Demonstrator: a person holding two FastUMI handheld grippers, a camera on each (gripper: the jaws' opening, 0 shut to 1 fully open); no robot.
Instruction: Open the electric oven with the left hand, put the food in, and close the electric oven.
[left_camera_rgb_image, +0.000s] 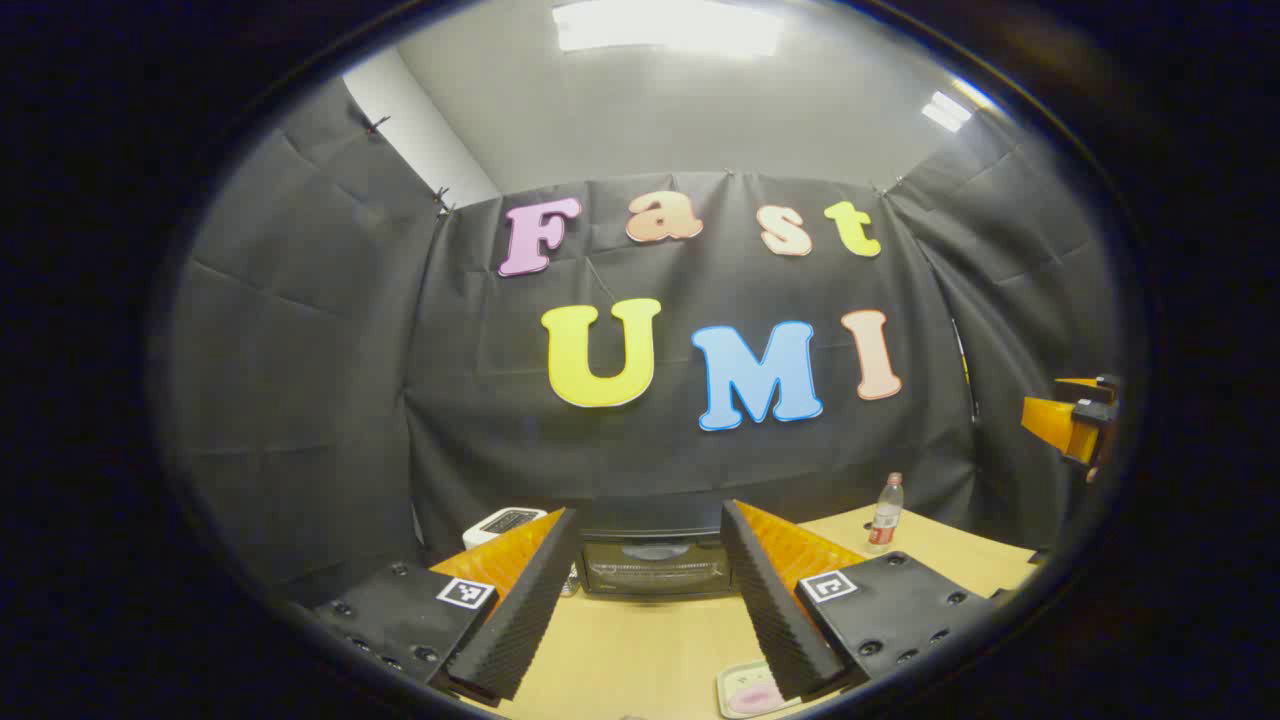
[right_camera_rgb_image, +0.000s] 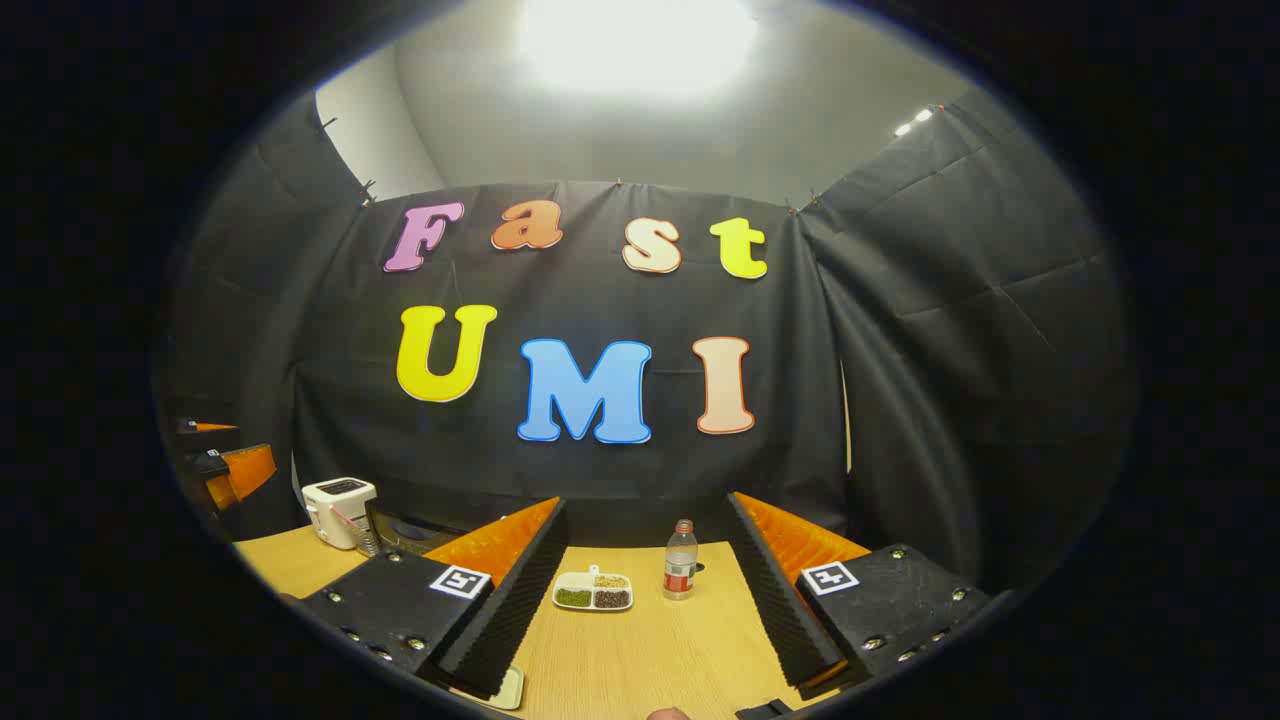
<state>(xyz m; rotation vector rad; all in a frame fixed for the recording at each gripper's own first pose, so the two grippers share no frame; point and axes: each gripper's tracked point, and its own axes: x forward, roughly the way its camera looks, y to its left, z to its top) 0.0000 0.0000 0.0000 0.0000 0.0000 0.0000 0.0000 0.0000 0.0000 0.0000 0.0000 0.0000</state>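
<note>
Both claws wide, empty. Oven (left_camera_rgb_image: 655, 565) shut; toaster (right_camera_rgb_image: 340, 510) beside it, bottle (right_camera_rgb_image: 680, 560) near snack tray (right_camera_rgb_image: 593, 592).

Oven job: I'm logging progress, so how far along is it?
Nothing looks done. The oven door is shut. The left gripper faces it with jaws open, holding nothing; the right gripper is open too. Left: opening, loading the food plate, closing.

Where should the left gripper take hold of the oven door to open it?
Probably along the top edge of the door of the electric oven, coming straight from the front. The door faces the open left gripper squarely between its fingers; any handle is too small to make out.
</note>
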